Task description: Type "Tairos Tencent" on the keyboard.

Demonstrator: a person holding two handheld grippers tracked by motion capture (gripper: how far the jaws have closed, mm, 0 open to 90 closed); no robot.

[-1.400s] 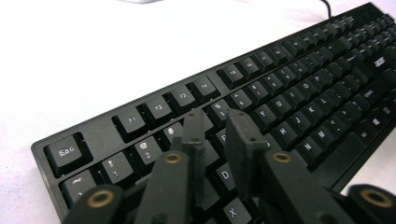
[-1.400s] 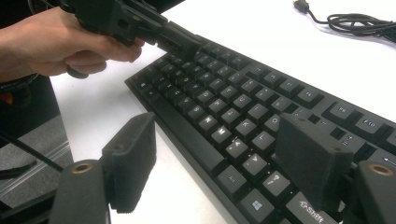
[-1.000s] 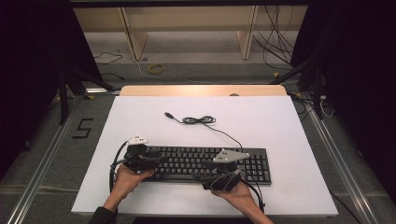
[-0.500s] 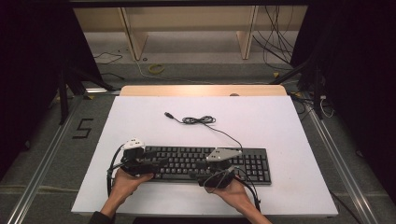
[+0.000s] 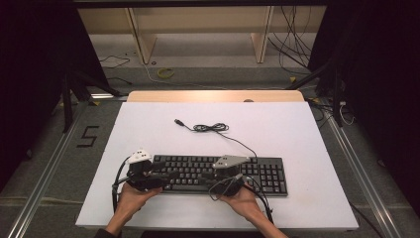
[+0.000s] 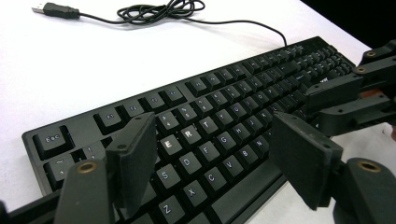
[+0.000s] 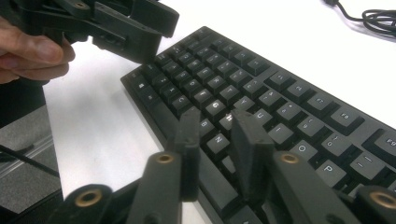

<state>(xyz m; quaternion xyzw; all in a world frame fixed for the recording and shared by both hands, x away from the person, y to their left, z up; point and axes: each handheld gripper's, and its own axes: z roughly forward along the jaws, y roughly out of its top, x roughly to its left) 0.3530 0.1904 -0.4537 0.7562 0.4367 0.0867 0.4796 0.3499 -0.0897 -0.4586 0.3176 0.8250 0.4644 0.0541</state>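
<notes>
A black keyboard (image 5: 218, 172) lies along the near side of the white table (image 5: 277, 129). Its thin cable (image 5: 210, 128) coils behind it and ends in a USB plug (image 5: 180, 122). My left gripper (image 5: 163, 177) hovers over the keyboard's left end. Its jaws stand wide apart above the letter keys (image 6: 205, 149) and have just been opening, with nothing between the pads (image 6: 133, 156). My right gripper (image 5: 225, 179) is at the front edge near the middle. Its jaws have just been closing to a narrow gap (image 7: 217, 140) over the keys and grip nothing.
A person's hands (image 5: 131, 201) hold both grippers from the table's near edge. Beyond the table stand a wooden board (image 5: 213, 95), shelf legs and loose cables on the floor (image 5: 166, 73). Metal rails (image 5: 49, 168) run along both sides of the table.
Both hands stay at the keyboard's front edge. The right gripper has edged slightly to the left. The jaws are too small in the high view to tell their movement.
</notes>
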